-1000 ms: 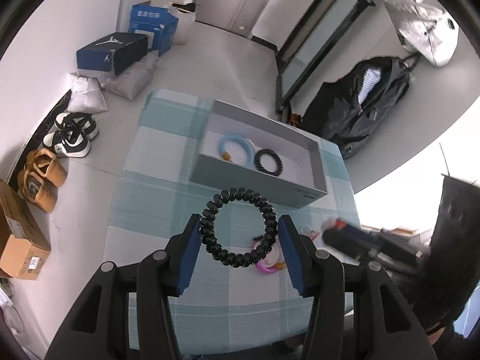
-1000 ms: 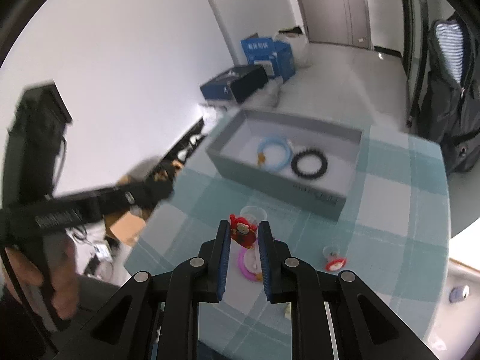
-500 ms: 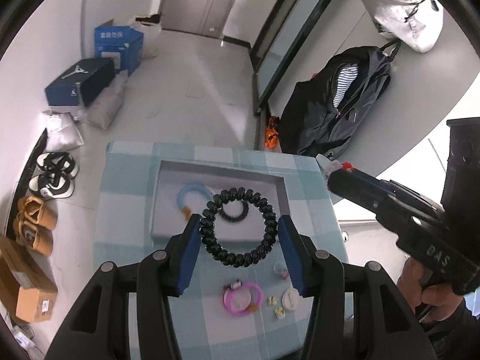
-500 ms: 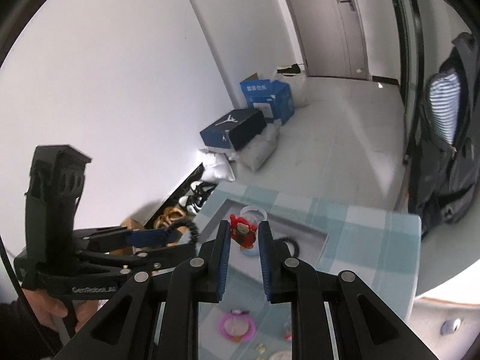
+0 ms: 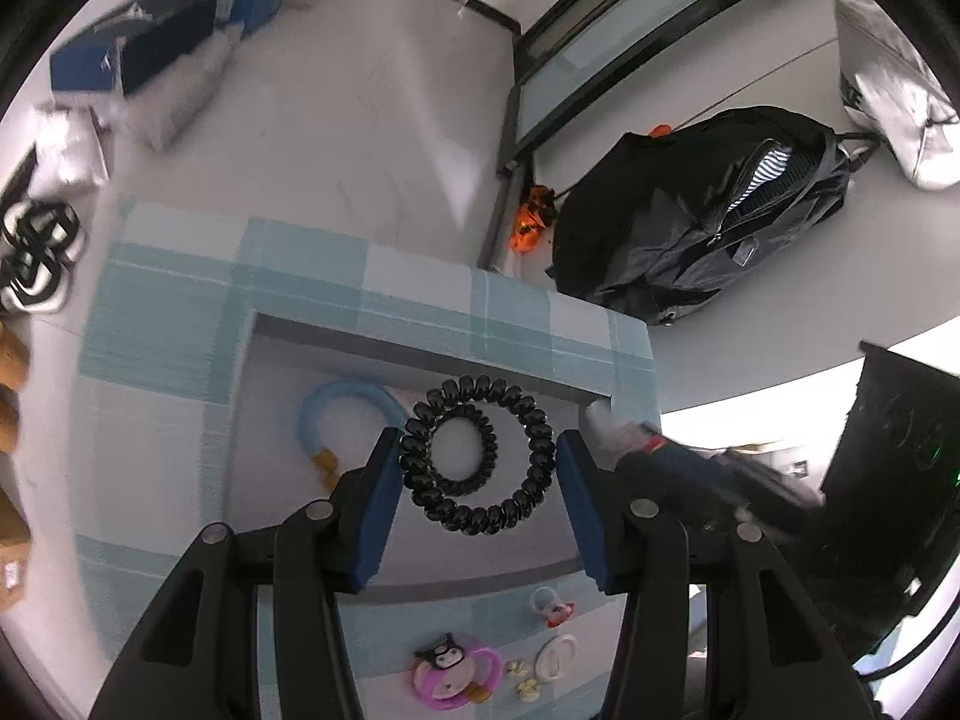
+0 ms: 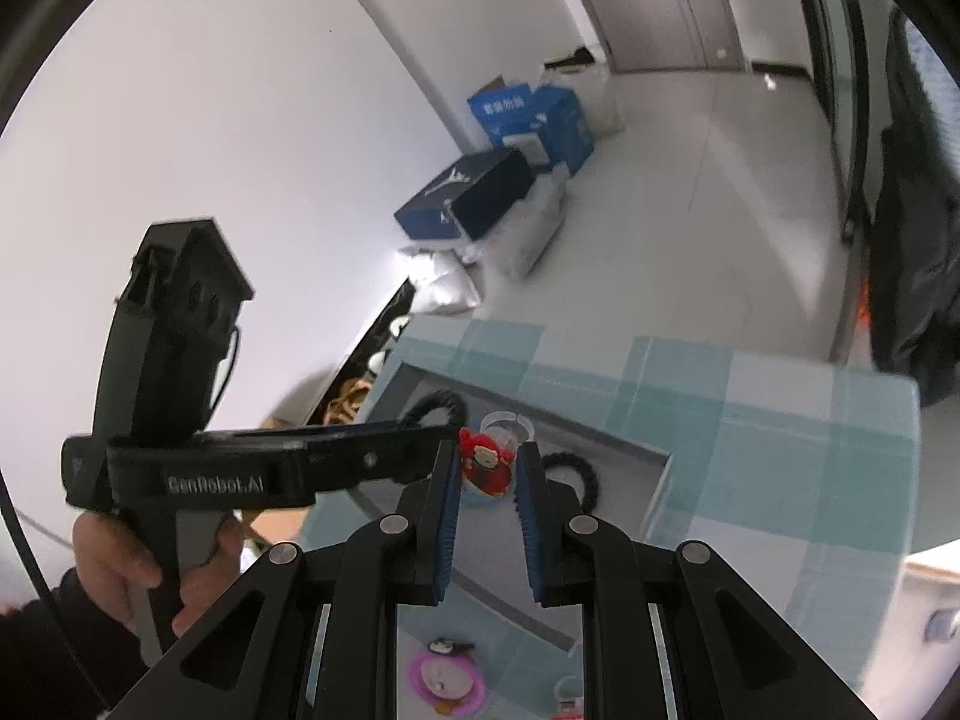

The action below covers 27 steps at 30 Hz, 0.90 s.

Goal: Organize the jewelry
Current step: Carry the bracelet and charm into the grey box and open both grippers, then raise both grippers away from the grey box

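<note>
My left gripper is shut on a black spiral hair tie and hangs over the open grey box. On the box floor lie a blue bracelet and a second black spiral tie. My right gripper is shut on a clear ring with a red figure charm, also above the box. It appears blurred at the left gripper's right side. In the right wrist view a hand holds the left gripper, whose tie is just left of the red charm.
On the teal checked cloth in front of the box lie a pink ring with a black cartoon figure, a white ring and a clear ring with a red charm. Shoe boxes and a black bag are on the floor beyond.
Both grippers moved forward from the loose pieces on the cloth to above the grey box, each keeping its piece. The right gripper has come close beside the left.
</note>
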{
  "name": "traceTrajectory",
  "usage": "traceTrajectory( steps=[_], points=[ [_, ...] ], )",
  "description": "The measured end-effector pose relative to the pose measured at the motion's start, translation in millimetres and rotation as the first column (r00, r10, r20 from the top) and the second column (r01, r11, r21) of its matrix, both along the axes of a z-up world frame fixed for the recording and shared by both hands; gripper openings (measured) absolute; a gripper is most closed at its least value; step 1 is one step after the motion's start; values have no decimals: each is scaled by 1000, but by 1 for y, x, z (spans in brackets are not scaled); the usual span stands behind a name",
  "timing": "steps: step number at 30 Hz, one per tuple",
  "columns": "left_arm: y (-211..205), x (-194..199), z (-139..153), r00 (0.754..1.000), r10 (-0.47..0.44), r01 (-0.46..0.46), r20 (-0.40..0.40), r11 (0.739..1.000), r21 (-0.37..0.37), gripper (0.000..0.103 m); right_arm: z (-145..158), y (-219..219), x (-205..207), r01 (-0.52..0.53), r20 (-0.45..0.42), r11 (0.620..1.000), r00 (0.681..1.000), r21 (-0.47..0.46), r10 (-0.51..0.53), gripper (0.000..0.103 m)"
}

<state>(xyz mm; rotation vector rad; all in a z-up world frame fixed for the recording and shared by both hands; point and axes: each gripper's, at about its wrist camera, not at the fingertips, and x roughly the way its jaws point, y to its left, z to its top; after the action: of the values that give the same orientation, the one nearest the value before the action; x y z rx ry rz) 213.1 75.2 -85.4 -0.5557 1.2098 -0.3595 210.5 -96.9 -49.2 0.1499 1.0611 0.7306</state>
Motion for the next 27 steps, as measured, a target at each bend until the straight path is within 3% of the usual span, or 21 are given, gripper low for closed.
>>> traceTrajectory(
  steps=[6,13,15,16,17,18,19,20,21,27],
  points=[
    [-7,6,-8,1000,-13,13,-28,1000,-8,45,-16,7,3,-23,-30,998,999,-53,21,18],
    [-6,10,-2,1000,2,-2,-2,1000,7,46,-23,10,6,-12,-28,997,1000,-72,10,19],
    [-6,10,-3,1000,-12,12,-18,1000,1,49,-21,8,5,-3,-17,998,1000,-66,2,20],
    [-5,10,-3,1000,-12,12,-19,1000,0,60,-19,7,5,3,-5,998,1000,-65,-3,21],
    [-3,8,-1,1000,-6,6,-17,1000,6,76,-16,5,4,9,5,997,1000,-72,-9,23],
    [-1,8,0,1000,2,-2,-8,1000,7,81,-14,4,4,15,12,997,1000,-70,-14,30],
    [2,6,3,1000,13,-13,11,1000,-4,82,-12,1,4,22,19,998,1000,-66,-20,36],
    [6,4,5,1000,23,-23,21,1000,-10,82,-9,-3,3,36,30,997,999,-62,-34,51],
    [9,3,7,999,34,-34,24,999,-8,83,-6,-6,1,46,44,997,998,-57,-43,57],
    [17,-13,21,993,92,-96,72,994,56,83,10,-28,-8,111,97,993,989,-30,-107,64]
  ],
)
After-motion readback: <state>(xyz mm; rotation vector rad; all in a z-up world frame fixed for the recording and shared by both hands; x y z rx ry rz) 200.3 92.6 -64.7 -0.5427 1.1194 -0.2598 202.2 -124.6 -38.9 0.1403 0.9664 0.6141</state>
